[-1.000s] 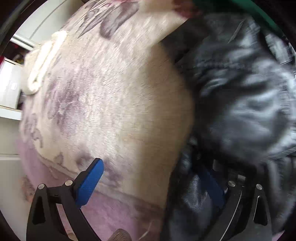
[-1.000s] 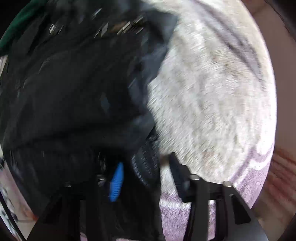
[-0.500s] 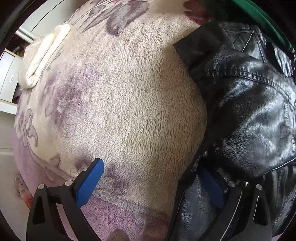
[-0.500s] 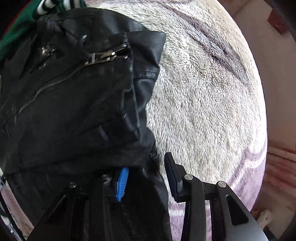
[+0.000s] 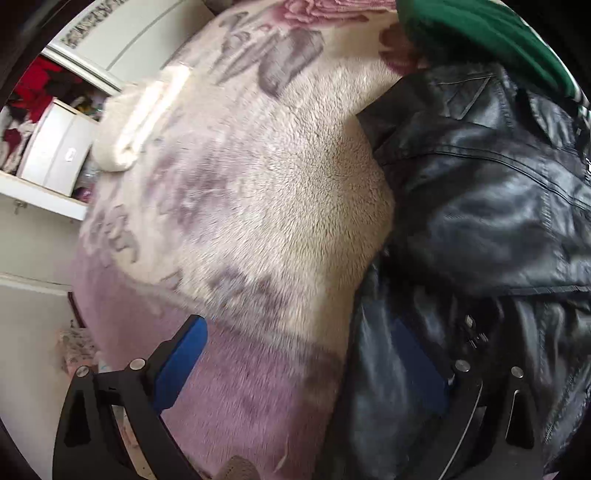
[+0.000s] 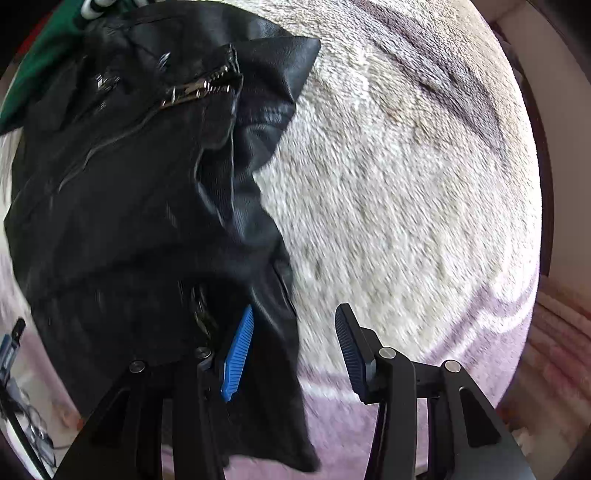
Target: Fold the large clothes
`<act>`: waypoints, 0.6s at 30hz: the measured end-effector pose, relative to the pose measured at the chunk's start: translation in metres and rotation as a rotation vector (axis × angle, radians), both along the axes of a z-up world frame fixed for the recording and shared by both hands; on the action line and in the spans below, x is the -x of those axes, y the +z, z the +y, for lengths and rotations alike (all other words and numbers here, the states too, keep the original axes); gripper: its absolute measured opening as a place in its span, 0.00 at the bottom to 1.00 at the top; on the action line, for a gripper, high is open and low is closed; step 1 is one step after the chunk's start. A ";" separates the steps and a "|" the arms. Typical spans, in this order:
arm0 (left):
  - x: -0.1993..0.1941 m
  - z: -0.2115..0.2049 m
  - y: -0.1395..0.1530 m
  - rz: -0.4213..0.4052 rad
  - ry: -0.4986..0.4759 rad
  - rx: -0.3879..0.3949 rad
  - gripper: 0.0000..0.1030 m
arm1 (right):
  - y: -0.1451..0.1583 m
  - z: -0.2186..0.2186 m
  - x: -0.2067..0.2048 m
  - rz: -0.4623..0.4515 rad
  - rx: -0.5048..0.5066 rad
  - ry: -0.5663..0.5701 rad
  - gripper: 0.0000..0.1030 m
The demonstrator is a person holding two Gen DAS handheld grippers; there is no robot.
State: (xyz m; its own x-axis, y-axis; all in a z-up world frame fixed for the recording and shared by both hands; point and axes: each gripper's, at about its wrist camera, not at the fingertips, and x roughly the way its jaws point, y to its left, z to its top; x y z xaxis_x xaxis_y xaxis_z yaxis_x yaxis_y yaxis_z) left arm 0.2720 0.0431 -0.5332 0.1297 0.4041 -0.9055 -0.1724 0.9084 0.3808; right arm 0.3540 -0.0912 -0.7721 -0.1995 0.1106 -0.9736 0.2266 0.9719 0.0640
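Observation:
A black leather jacket lies on a cream and purple fleece blanket; it fills the right of the left wrist view and the left of the right wrist view. My left gripper is open, its left pad over the blanket, its right pad against the jacket's edge. My right gripper is open, with a loose flap of the jacket hanging between its pads, beside the left pad.
A green garment lies at the far end of the jacket. A folded cream cloth sits on the blanket's far left. White shelves with boxes stand to the left. The blanket's purple border marks the near edge.
Both grippers have pulled back slightly toward the near edge of the bed. The right gripper's jaws stand wider apart than before. The jacket lies flatter and steadier than a second ago.

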 end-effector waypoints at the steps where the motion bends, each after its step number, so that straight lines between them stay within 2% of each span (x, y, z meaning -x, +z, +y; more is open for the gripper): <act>1: 0.006 -0.009 0.006 0.000 0.001 -0.015 1.00 | 0.007 -0.002 0.007 0.004 -0.013 0.020 0.47; 3: 0.024 -0.042 0.015 0.014 0.001 -0.042 1.00 | 0.018 -0.009 0.023 0.009 -0.026 0.059 0.47; 5: 0.043 -0.085 0.025 0.034 -0.018 -0.079 1.00 | 0.032 -0.022 0.043 0.007 -0.018 0.109 0.52; 6: 0.048 -0.105 0.026 0.047 -0.035 -0.092 1.00 | 0.038 -0.029 0.054 0.010 0.001 0.131 0.56; 9: 0.071 -0.174 0.022 0.086 -0.115 -0.127 1.00 | 0.051 -0.056 0.087 0.025 0.030 0.175 0.57; 11: 0.088 -0.229 0.012 0.121 -0.180 -0.124 1.00 | 0.057 -0.078 0.112 0.032 0.047 0.182 0.57; 14: 0.112 -0.303 -0.009 0.180 -0.272 -0.071 1.00 | 0.062 -0.124 0.134 0.043 0.089 0.165 0.57; 15: 0.119 -0.326 -0.017 0.190 -0.301 -0.065 1.00 | 0.060 -0.136 0.108 0.046 0.096 0.151 0.57; 18: 0.135 -0.385 -0.041 0.215 -0.380 -0.091 1.00 | 0.051 -0.186 0.110 0.070 0.137 0.064 0.57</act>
State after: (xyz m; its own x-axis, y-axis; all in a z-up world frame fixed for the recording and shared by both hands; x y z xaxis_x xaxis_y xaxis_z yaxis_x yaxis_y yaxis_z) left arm 0.1373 -0.3417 -0.5741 0.0972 0.4437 -0.8909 0.2586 0.8531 0.4531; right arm 0.2439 -0.2771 -0.7213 -0.2695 -0.0373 -0.9623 0.1635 0.9830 -0.0839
